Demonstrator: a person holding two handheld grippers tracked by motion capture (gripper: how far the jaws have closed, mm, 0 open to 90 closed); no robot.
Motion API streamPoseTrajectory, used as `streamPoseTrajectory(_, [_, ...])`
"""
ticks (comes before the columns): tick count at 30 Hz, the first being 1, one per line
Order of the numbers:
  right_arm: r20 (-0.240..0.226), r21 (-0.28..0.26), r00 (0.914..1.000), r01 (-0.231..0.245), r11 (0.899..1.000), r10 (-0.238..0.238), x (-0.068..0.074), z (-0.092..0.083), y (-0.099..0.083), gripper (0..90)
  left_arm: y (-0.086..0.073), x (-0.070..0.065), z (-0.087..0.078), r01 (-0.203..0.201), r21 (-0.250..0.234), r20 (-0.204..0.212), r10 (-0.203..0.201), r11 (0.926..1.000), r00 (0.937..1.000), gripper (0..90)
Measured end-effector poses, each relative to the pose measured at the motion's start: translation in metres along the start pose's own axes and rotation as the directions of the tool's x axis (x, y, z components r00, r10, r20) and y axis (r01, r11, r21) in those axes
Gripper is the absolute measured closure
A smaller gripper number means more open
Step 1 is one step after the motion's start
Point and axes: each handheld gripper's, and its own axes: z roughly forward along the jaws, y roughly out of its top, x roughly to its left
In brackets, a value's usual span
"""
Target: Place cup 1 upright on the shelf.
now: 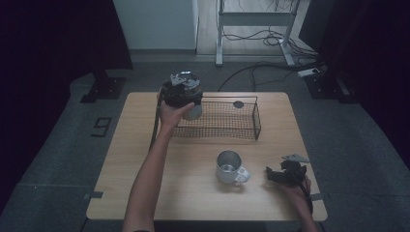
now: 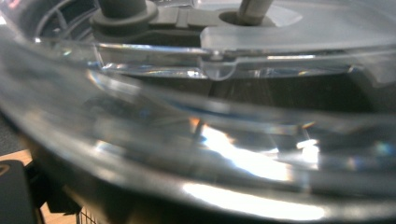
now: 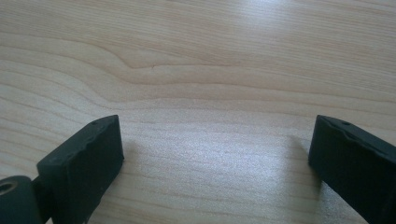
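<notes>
Two jaws of my left gripper (image 1: pixel 185 92) clasp a shiny metal cup (image 1: pixel 192 110) at the wire basket's (image 1: pixel 251 126) near-left corner, just above the worktop (image 1: pixel 145 164). My worry: the slick wall could slide out, or its base could catch the basket rim and tip. My left forearm stretches far forward. My right gripper (image 3: pixel 215 154) rests released at the near right, beside a second mug (image 1: pixel 230 167).

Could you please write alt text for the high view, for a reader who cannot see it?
A person's left claw holds a metal cup at the left end of a black wire basket on a wooden table. A second metal mug stands nearer, and the right claw rests open beside it.
</notes>
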Motion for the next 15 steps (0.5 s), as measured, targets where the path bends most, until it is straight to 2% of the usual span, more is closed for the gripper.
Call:
streamPoseTrajectory(8, [0.001,-0.001,1.0000,-0.002,1.000,0.002,0.000,0.000,0.000,3.3,-0.005,0.001,0.011,0.003,0.021,0.000,-0.003,0.9998,1.0000,4.2])
streamPoseTrajectory(15, [0.001,-0.001,1.0000,-0.002,1.000,0.002,0.000,0.000,0.000,3.3,-0.010,0.003,0.021,0.023,0.034,-0.006,-0.023,0.9992,0.9997,4.2])
